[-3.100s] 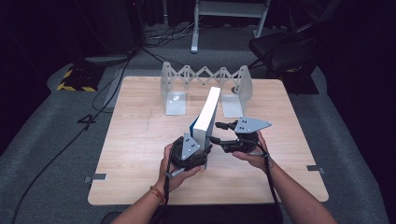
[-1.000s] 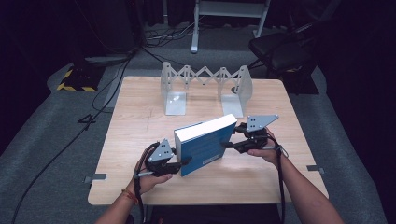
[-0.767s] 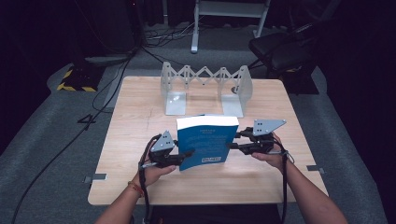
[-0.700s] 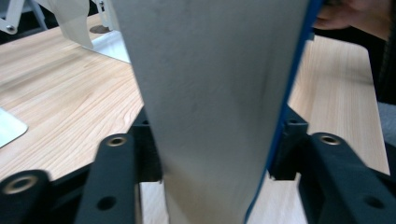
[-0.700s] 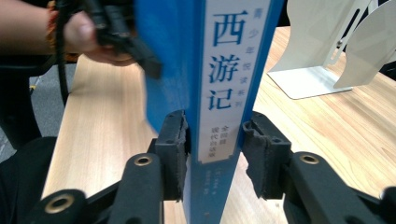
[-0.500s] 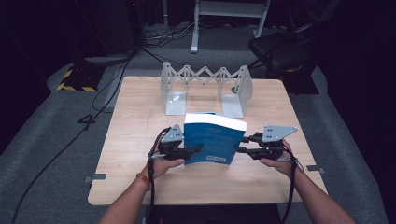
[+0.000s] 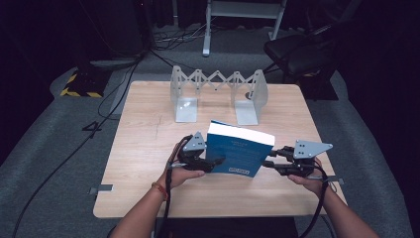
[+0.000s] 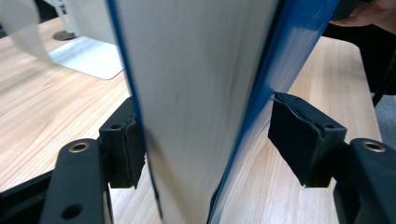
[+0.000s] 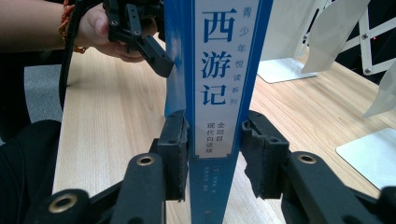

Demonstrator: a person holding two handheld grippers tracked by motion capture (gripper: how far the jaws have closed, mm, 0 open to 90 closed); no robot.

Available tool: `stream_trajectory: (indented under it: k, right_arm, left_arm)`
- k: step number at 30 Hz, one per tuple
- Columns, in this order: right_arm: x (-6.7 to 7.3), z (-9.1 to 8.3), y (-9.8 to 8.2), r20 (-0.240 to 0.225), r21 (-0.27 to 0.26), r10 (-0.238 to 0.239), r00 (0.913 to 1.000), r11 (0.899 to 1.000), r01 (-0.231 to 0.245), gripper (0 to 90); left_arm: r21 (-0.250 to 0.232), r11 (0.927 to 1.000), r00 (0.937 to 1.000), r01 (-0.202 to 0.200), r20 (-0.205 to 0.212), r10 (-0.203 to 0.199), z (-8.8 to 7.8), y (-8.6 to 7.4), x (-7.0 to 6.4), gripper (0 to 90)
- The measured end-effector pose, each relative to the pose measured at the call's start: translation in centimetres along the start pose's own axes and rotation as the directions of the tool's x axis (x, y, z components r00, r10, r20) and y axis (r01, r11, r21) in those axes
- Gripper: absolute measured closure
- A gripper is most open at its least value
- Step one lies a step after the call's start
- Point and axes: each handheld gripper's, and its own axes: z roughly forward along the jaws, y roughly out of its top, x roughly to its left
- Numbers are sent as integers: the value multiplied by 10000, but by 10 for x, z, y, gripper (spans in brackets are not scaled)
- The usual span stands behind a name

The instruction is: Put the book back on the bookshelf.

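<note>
The book (image 7: 239, 151) is standing upright near the surface's (image 7: 143, 139) front edge, the right gripper (image 9: 212, 140) clamping its spine to steady it. The left gripper (image 8: 205, 140) has just been opening; its fingers (image 8: 306, 135) are released around the page edge.

We see a thick blue book (image 7: 237, 152) standing on its edge on the wooden table, leaning slightly, in front of the folding rack. Its spine (image 9: 219, 79) has a white strip with blue Chinese characters; its pale page block (image 8: 196, 93) faces the other way.
</note>
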Motion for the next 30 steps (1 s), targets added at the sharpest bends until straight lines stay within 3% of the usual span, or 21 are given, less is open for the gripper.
stream_trajectory:
  k: [3,5,7,15,20,23,24,27,30]
  right_arm:
    - [-3,1,-2,-94,-110,196,9998,9997,-197,623]
    - [-7,2,-2,-223,-177,340,9992,9993,-344,618]
    - [-11,3,-3,-507,-228,455,9977,9987,-467,614]
    - [-17,24,0,-875,-499,494,9949,9973,-540,578]
    - [-18,38,1,-1079,-792,766,9912,9932,-854,564]
    - [-16,44,3,-1020,-662,603,9930,9955,-673,555]
    - [-16,46,3,-974,-348,548,9937,9977,-584,562]
    - [-16,50,0,-997,83,800,9918,9968,-796,568]
    - [-18,52,-1,-1104,373,431,9930,9985,-392,569]
  left_arm:
    - [25,9997,9996,-224,-164,224,-6,-3,0,395]
    - [136,9991,9992,-409,-8,409,-10,-3,0,454]
    - [83,9996,9993,-285,249,283,-11,-5,1,476]
    - [34,9995,9993,-326,195,325,-9,-4,2,488]
    - [30,9993,9992,-373,120,372,-9,-4,2,484]
    - [36,9993,9992,-379,129,379,-9,-4,2,482]
    - [28,9993,9992,-380,134,379,-9,-4,2,481]
    - [13,9993,9992,-378,131,378,-8,-4,3,481]
    - [7,9994,9993,-335,179,335,-8,-4,3,480]
